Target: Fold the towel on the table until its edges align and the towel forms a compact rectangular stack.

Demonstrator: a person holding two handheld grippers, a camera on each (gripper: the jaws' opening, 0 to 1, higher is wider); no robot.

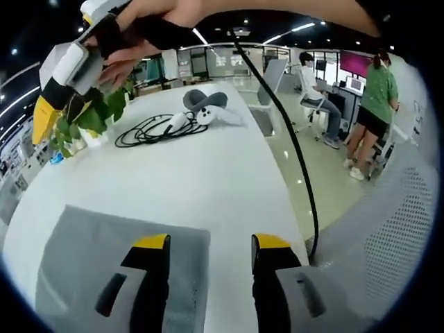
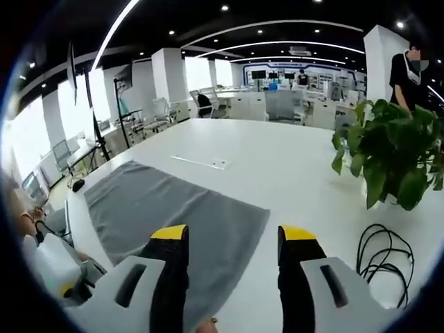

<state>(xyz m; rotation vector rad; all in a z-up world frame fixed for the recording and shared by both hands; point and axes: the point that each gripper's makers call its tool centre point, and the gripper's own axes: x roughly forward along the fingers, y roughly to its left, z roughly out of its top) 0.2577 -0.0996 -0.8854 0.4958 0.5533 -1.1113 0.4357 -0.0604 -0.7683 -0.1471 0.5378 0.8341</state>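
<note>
Looking along the left gripper [image 1: 210,244], its two yellow-tipped jaws stand apart with nothing between them, poised over the near corner of a grey towel [image 1: 83,257] that lies flat on the white table [image 1: 194,173]. One jaw sits over the cloth and the other over bare tabletop just past the towel's edge. The right gripper [image 1: 59,83] comes into this view at upper left, held in a person's hand [image 1: 149,21]; whether its jaws are apart or together cannot be told from here. Beyond it stand a leafy potted plant [image 1: 97,114], a coiled black cable [image 1: 149,130] and a grey headset with a white controller [image 1: 205,107].

Turning to the right gripper view, the right gripper [image 2: 234,239] shows its jaws well apart and empty, above the towel's [image 2: 173,208] nearer edge. The towel is spread out in a single layer with faint creases, so no fold looks made yet. The left gripper [image 2: 62,267] appears at lower left, near the towel's far corner. The plant [image 2: 388,152] and cable [image 2: 385,257] sit to the right.

The towel should behave as a light, limp cloth: it will sag and drag rather than hold shape, and its thin edge lies tight against the table. Pinching each corner on the same side, one jaw slipped beneath, seems the surest hold for carrying that edge across.
</note>
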